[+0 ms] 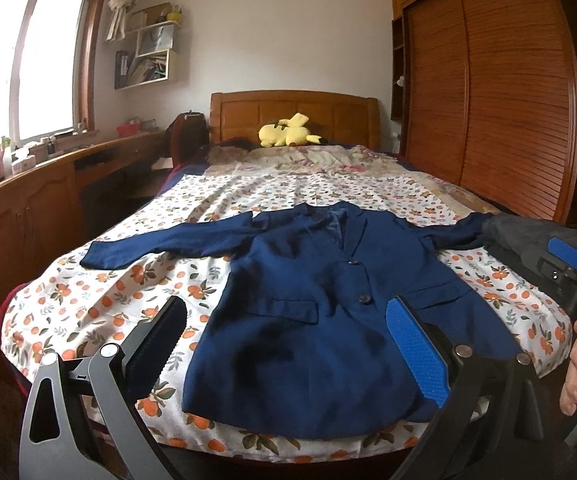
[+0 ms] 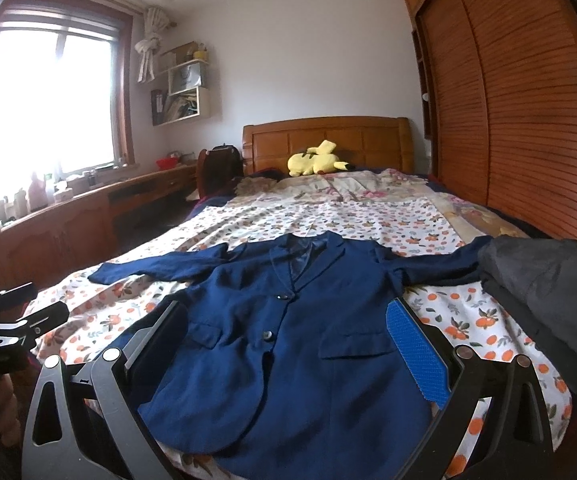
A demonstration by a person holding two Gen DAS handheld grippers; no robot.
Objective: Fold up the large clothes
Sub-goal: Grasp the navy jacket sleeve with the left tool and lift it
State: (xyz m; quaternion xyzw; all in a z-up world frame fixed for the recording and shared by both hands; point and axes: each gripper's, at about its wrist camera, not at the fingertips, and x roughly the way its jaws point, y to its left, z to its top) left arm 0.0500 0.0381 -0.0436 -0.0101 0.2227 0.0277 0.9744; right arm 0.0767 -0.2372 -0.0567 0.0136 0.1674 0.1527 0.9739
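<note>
While nothing of the folding looks begun, the navy blazer (image 1: 308, 304) lies face up and spread flat on the bed (image 1: 100, 304), hem toward the cameras, collar toward the headboard. At the left, its one sleeve (image 1: 160, 246) stretches straight out over the orange-print sheet. The left hand-held gripper (image 1: 288, 344) hangs above the hem with its jaws wide apart and nothing between them. In the middle, the front is buttoned and both pocket flaps lie flat. Further right, the right hand-held gripper (image 2: 288, 352) is likewise spread wide and empty over the lower front. The other sleeve (image 2: 444, 262) runs out to the right until it meets a dark grey garment (image 2: 548, 288), which looks already folded and set aside. By my reading this blazer is laid out ready, and both sleeves and the body remain to be folded.
</note>
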